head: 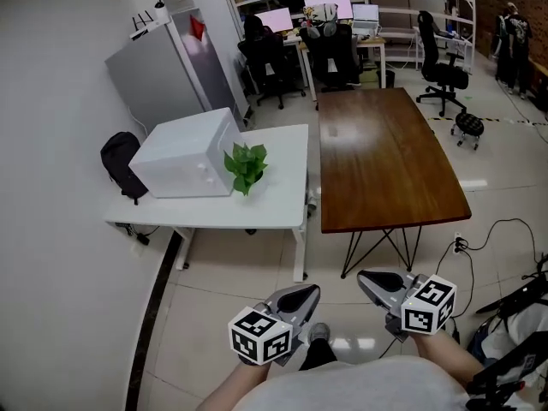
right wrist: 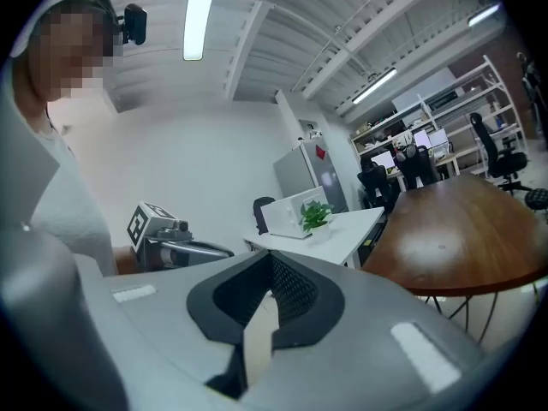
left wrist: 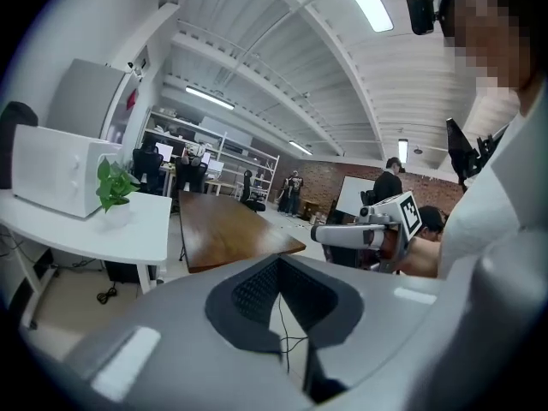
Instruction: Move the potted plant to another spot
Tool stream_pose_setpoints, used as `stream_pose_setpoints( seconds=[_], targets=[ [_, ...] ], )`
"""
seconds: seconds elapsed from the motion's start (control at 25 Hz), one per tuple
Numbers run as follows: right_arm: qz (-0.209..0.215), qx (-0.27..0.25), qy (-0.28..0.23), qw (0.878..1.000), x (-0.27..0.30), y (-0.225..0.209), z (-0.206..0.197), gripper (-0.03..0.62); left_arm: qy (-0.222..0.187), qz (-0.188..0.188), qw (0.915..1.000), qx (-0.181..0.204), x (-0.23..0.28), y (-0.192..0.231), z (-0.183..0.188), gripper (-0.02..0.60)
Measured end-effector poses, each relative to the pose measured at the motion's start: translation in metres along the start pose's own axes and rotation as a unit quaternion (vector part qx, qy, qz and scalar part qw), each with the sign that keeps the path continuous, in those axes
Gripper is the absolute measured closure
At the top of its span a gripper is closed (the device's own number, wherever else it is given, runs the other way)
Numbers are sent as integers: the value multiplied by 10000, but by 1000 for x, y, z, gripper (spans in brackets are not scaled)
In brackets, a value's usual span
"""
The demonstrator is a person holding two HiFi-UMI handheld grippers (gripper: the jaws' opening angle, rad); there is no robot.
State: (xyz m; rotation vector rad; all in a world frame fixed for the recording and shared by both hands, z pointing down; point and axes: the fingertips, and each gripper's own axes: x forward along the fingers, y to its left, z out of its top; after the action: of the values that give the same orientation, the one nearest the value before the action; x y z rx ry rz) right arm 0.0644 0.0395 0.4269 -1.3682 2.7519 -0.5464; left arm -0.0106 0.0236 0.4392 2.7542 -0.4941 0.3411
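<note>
- Head view looks steeply down from afar, with the white table (head: 282, 178) at centre left.
- Both gripper views look level across the room, sharing the plant (left wrist: 113, 184) and brown table (right wrist: 462, 247).

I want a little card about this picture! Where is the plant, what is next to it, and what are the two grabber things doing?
Plant: potted plant, standing on the white table
Next to it: white microwave, on its left in the head view
Other table: brown wooden table, right of the white one
Left gripper: jaws together, nothing in them, held near the person's body
Right gripper: jaws together, nothing in them, also near the body
Plant moved yet: no, nothing is touching it
</note>
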Motion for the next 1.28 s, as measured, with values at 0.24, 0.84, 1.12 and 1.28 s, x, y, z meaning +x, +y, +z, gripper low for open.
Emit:
stream_pose_setpoints(
  seconds=[0.24,0.84,1.12,1.28],
  targets=[
    [-106,40,-26,9999,113,-61,48,588,40,-78,10000,-17,25,130,57,588],
    [-206,-134,409,9989,265,-140,84,588,-74,-168,9990,-400,62,302,107,588],
    [4,-198,511,9985,278,-142,82,588,-69,-49,9992,-379,63,311,110,588],
    [143,-244,517,9983,282,-147,82,588,-126,119,9991,-391,62,311,113,588]
  ],
)
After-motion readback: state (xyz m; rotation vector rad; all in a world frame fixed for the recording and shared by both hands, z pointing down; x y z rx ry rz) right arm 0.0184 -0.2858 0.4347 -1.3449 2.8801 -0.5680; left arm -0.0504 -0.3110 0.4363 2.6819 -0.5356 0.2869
